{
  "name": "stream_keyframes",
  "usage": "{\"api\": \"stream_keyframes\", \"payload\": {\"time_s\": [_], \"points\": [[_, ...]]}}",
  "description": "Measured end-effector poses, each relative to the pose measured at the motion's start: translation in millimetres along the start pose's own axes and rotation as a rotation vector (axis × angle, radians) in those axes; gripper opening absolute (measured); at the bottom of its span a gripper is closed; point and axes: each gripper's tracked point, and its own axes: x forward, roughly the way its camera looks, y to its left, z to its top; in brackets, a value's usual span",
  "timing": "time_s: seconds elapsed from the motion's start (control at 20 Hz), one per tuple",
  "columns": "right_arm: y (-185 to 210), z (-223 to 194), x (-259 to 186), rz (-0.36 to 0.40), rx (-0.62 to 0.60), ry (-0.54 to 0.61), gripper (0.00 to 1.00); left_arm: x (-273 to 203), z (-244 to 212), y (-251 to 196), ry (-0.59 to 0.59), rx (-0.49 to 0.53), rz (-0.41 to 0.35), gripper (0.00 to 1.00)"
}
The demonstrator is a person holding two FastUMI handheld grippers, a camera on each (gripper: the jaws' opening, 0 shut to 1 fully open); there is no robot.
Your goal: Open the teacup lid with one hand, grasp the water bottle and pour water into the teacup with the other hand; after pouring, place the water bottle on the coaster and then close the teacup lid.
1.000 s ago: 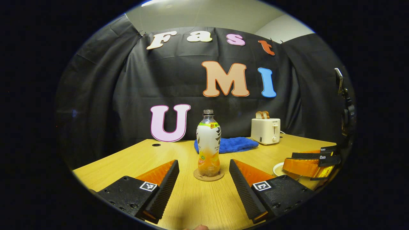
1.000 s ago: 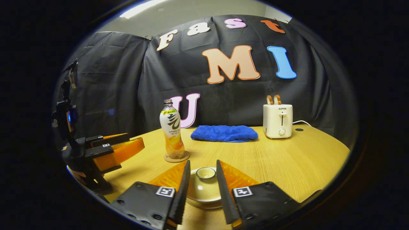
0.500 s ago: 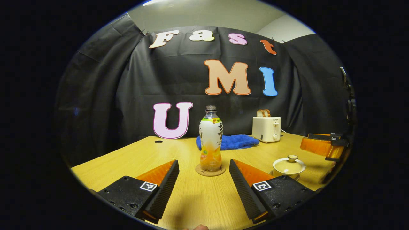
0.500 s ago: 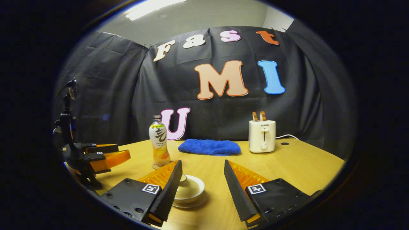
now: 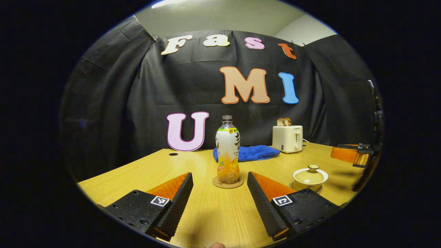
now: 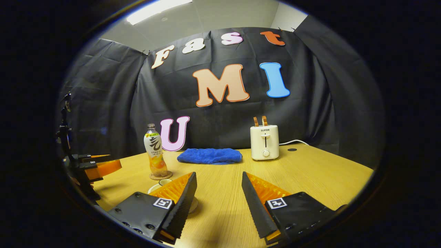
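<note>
While both pairs of fingers stand wide apart and hold nothing, the task's things rest untouched on the wooden tabletop (image 5: 137, 172). Seen in the left gripper view, the left gripper (image 5: 219, 203) hovers low over the near edge, and the water bottle (image 5: 227, 151) stands upright on its round coaster (image 5: 228, 182) straight beyond the gap between the fingers. Behind the bottle lies a folded blue cloth (image 5: 256, 152), and farther right a white toaster (image 5: 287, 138) with two slices up sits by the far wall. Right of the coaster, apart from it, sits the lidded teacup (image 5: 310, 176) on its saucer, lid on. At the far right edge the right gripper (image 5: 351, 154) hangs above the tabletop. Its own view, the right gripper view, has the teacup partly hidden behind its left finger (image 6: 179, 203).
</note>
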Motion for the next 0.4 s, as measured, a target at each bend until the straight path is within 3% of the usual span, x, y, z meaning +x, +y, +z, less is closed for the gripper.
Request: {"api": "stream_keyframes", "payload": {"time_s": [0.4], "points": [[9.2, -3.8, -0.1, -0.002, -0.073, -0.002, 0.84, 1.1, 1.0, 0.4, 0.003, -0.001, 0.003, 0.93]]}}
